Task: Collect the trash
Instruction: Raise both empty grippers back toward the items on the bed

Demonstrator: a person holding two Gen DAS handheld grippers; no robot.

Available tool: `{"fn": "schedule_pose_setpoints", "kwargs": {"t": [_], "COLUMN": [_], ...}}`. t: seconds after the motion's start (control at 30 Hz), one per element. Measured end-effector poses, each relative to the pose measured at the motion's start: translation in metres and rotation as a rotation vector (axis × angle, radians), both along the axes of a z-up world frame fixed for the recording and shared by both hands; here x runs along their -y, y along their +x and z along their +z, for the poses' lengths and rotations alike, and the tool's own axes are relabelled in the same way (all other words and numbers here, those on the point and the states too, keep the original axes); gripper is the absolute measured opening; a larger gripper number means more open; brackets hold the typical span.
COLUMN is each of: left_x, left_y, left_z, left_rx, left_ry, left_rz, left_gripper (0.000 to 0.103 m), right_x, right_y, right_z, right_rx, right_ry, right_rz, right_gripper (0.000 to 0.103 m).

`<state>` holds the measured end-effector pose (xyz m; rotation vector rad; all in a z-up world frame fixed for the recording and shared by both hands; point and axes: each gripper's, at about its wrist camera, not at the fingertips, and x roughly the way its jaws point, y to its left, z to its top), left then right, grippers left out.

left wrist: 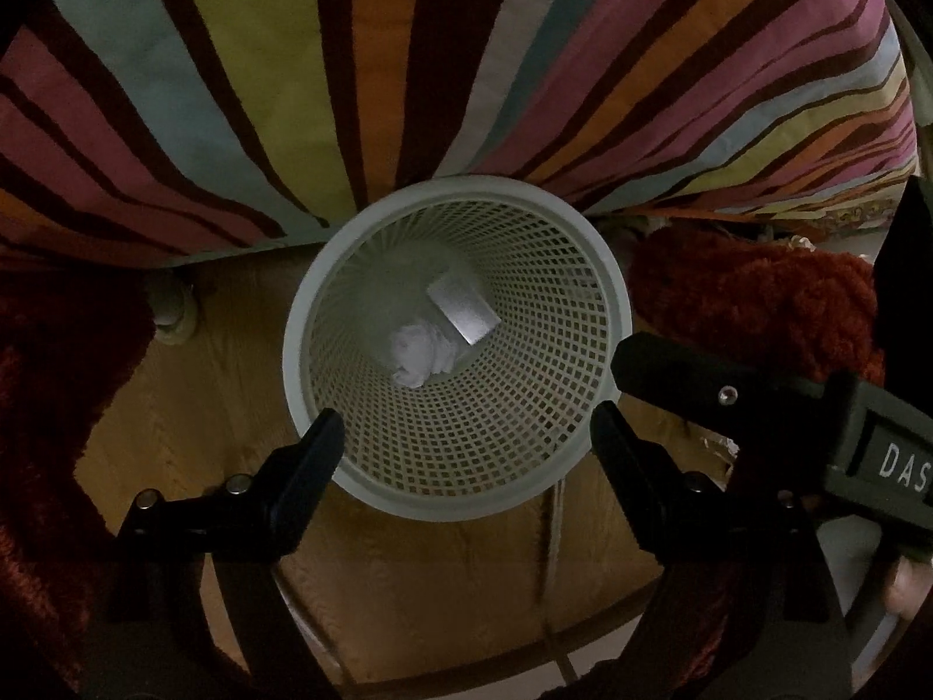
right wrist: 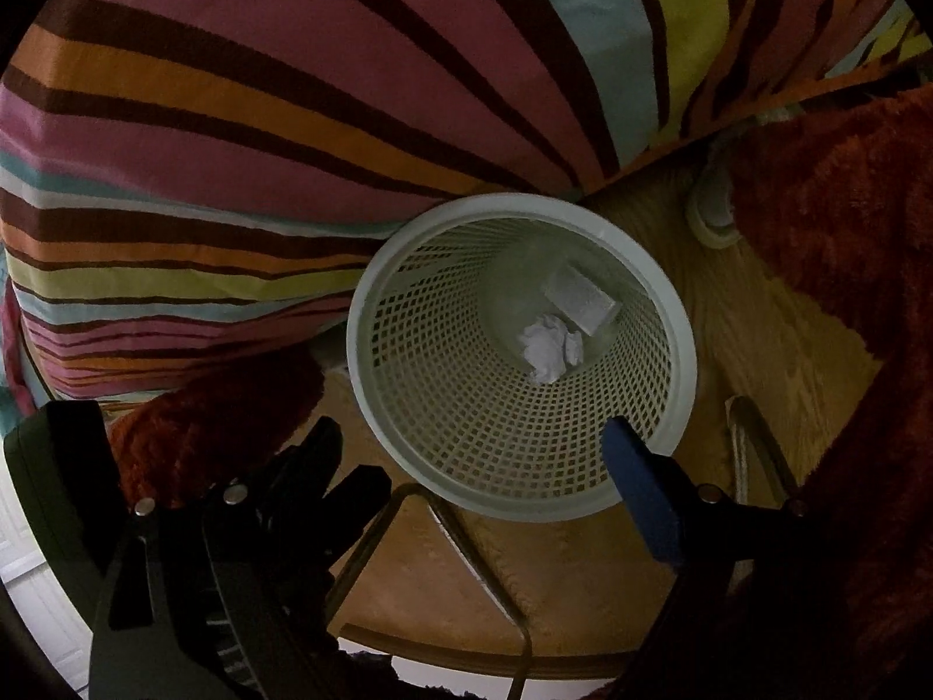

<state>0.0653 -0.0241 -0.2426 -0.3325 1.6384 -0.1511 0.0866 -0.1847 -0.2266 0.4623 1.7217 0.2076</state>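
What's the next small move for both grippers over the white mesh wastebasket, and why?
Probably lift both away to look for more trash. The left gripper and right gripper are open and empty above the white mesh wastebasket, and the crumpled white paper ball and flat grey rectangular packet already lie at its bottom.

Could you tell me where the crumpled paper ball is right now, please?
The crumpled paper ball lies at the bottom of the white mesh wastebasket, beside a small flat grey packet; both wrist views look down into it.
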Motion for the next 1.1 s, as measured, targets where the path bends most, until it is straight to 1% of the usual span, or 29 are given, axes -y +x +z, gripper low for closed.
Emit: {"fn": "schedule_pose_setpoints", "kwargs": {"t": [0.07, 0.17, 0.27, 0.37, 0.43, 0.53, 0.67, 0.77, 0.83, 0.97, 1.03, 1.1], "left_x": [0.0, -0.005, -0.016, -0.027, -0.036, -0.046, -0.063, -0.077, -0.086, -0.098, -0.1, -0.105], "left_y": [0.0, -0.003, -0.006, -0.009, -0.011, -0.013, -0.015, -0.01, -0.004, 0.011, 0.023, 0.035], "left_z": [0.002, 0.014, 0.04, 0.062, 0.08, 0.102, 0.131, 0.155, 0.171, 0.191, 0.194, 0.199], "left_rx": [0.009, 0.057, 0.16, 0.246, 0.314, 0.389, 0.501, 0.578, 0.616, 0.674, 0.682, 0.683], "left_ry": [0.006, 0.03, 0.07, 0.107, 0.135, 0.171, 0.209, 0.233, 0.236, 0.244, 0.268, 0.265], "left_rz": [-0.002, 0.012, 0.037, 0.067, 0.087, 0.103, 0.157, 0.205, 0.236, 0.258, 0.256, 0.263], "left_gripper": [0.084, 0.084, 0.084, 0.084, 0.084, 0.084, 0.084, 0.084, 0.084, 0.084, 0.084, 0.084], "right_x": [0.0, 0.002, 0.002, 0.001, 0.0, -0.001, -0.004, -0.007, -0.009, -0.019, -0.026, -0.034], "right_y": [0.0, 0.0, 0.001, 0.003, 0.003, 0.002, 0.0, 0.005, 0.011, 0.027, 0.036, 0.046], "right_z": [0.0, 0.01, 0.029, 0.057, 0.08, 0.108, 0.142, 0.163, 0.175, 0.186, 0.189, 0.19], "right_rx": [0.007, 0.045, 0.129, 0.263, 0.378, 0.521, 0.698, 0.803, 0.852, 0.903, 0.921, 0.926], "right_ry": [0.004, 0.006, -0.002, -0.021, -0.048, -0.093, -0.145, -0.155, -0.158, -0.165, -0.172, -0.173], "right_rz": [-0.005, -0.007, 0.006, 0.032, 0.05, 0.068, 0.09, 0.103, 0.108, 0.133, 0.154, 0.168], "right_gripper": [0.086, 0.086, 0.086, 0.086, 0.086, 0.086, 0.086, 0.086, 0.086, 0.086, 0.086, 0.086]}}
